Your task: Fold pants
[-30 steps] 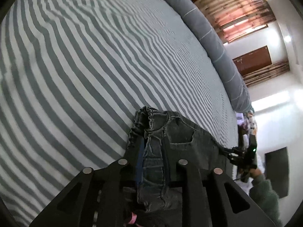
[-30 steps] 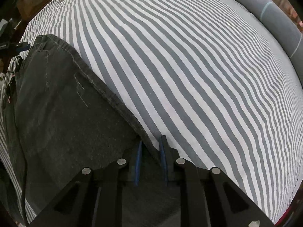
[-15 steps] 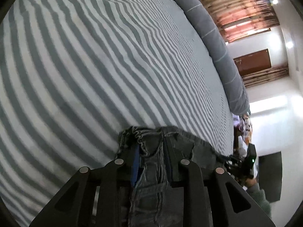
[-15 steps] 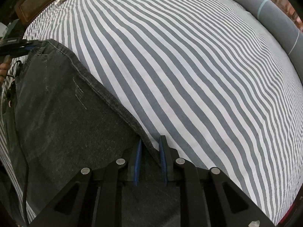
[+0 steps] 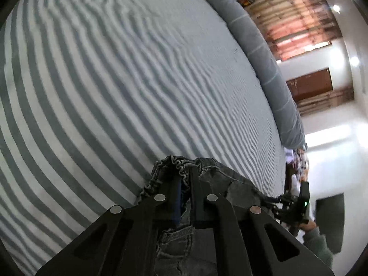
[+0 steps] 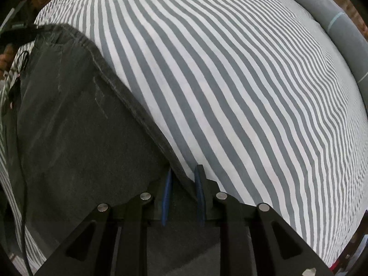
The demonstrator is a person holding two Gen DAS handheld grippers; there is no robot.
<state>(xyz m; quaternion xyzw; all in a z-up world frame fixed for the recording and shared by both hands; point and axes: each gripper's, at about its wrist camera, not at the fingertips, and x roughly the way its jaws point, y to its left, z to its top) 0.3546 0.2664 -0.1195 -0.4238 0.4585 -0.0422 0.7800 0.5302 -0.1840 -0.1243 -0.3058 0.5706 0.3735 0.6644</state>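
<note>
Dark grey denim pants [image 6: 76, 138] lie on the striped bed sheet [image 6: 253, 92], filling the left of the right wrist view. My right gripper [image 6: 182, 174] points down at their long side edge. The seam runs between its blue pads and the jaws are opening slightly. In the left wrist view the gathered elastic waistband [image 5: 174, 163] bunches around my left gripper [image 5: 185, 179], which is shut on it. The pants [image 5: 230, 181] stretch away to the right toward the other gripper [image 5: 296, 204], held by a hand in a green sleeve [image 5: 317, 241].
A grey bolster [image 5: 260, 64] with thin pale stripes lines the far edge of the bed. Behind it are a wooden wall and a brown door [image 5: 310, 85]. A thin black cable [image 6: 20, 161] runs along the left side of the pants.
My left gripper's jaws have closed tight on the waistband, which now bunches up around them. The right gripper still straddles the pants' side edge, with the cloth drawn a little straighter.
</note>
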